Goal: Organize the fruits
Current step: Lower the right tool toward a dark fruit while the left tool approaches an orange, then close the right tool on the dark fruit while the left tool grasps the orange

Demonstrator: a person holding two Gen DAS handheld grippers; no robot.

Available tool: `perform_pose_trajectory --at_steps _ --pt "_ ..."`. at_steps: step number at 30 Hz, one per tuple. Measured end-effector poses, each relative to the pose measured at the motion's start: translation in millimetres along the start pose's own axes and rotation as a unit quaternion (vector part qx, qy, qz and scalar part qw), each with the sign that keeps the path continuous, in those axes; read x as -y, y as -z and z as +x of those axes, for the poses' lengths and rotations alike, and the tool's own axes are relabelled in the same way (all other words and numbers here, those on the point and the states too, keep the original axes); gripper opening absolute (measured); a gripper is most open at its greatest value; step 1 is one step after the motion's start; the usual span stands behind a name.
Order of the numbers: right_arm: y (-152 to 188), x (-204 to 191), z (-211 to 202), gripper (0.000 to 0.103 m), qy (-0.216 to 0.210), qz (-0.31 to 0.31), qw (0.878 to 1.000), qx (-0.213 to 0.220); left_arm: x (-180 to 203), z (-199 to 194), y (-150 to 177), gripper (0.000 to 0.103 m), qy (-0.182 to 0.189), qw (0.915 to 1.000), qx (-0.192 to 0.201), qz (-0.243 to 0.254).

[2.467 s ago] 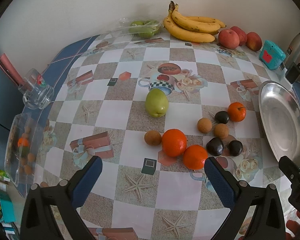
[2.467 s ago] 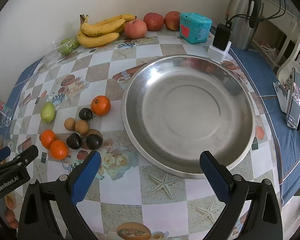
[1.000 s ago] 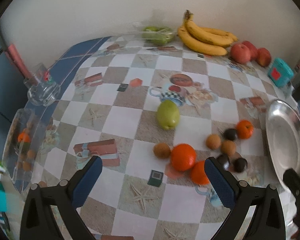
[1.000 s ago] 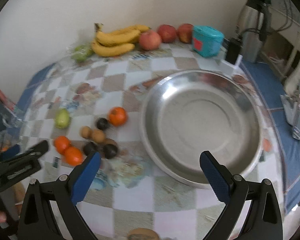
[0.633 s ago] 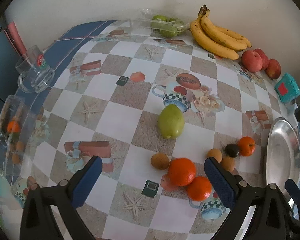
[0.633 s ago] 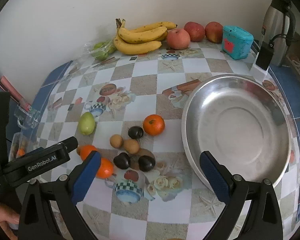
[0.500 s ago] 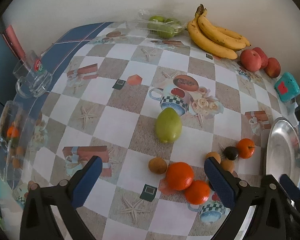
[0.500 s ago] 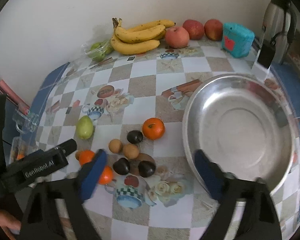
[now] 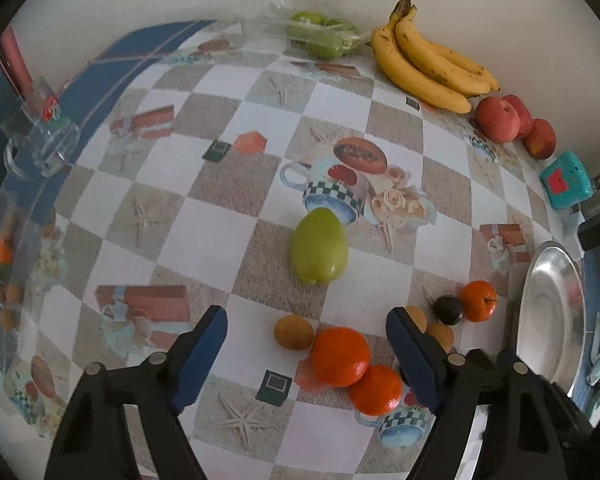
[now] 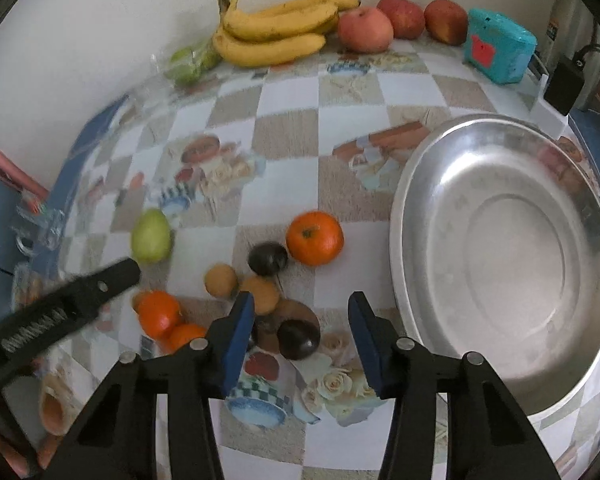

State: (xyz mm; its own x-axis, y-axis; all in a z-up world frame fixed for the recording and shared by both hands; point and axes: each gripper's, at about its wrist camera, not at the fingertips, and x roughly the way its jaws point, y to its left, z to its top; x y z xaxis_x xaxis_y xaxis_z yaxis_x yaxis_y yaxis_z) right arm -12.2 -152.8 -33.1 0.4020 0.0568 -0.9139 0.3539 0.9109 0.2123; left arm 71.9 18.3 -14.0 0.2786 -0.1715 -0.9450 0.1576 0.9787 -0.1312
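Dark and glossy, the plum lies on the tablecloth between the fingers of our right gripper, whose jaws stand partly open around it, gripping nothing. Our left gripper hovers wide open and empty above the oranges. The steel dish is empty just beside. Closing carelessly, we judge, could pinch the neighbouring dark fruit or roll the plum away

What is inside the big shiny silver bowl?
Nothing can be seen inside the silver bowl; its bare metal bottom shows. The right gripper hides only a bit of its near rim.
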Motion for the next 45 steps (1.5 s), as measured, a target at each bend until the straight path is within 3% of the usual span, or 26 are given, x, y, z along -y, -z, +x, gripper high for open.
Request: perform_pose_trajectory --at_steps 7,11,27,33,39,45 --pt "8 -3 10 0.049 -0.002 -0.008 1.0 -0.021 -6 7 6 0.072 0.019 0.9996 -0.019 -0.013" --pt "8 2 10 0.047 -0.006 0.001 1.0 -0.021 -3 7 9 0.059 0.029 0.9993 -0.025 -0.007" --pt "11 5 25 0.037 -0.017 0.008 0.999 -0.046 -3 24 13 0.057 0.053 0.9964 -0.062 -0.026" --pt "11 5 25 0.035 -0.02 0.009 0.999 -0.047 -4 28 15 0.051 0.067 0.9946 -0.069 -0.038" --pt "11 5 25 0.029 -0.028 0.01 0.998 -0.051 -4 27 15 0.039 0.083 0.993 -0.07 -0.045" --pt "11 4 25 0.027 -0.03 0.01 0.998 -0.052 -5 26 15 0.038 0.085 0.9931 -0.067 -0.046"
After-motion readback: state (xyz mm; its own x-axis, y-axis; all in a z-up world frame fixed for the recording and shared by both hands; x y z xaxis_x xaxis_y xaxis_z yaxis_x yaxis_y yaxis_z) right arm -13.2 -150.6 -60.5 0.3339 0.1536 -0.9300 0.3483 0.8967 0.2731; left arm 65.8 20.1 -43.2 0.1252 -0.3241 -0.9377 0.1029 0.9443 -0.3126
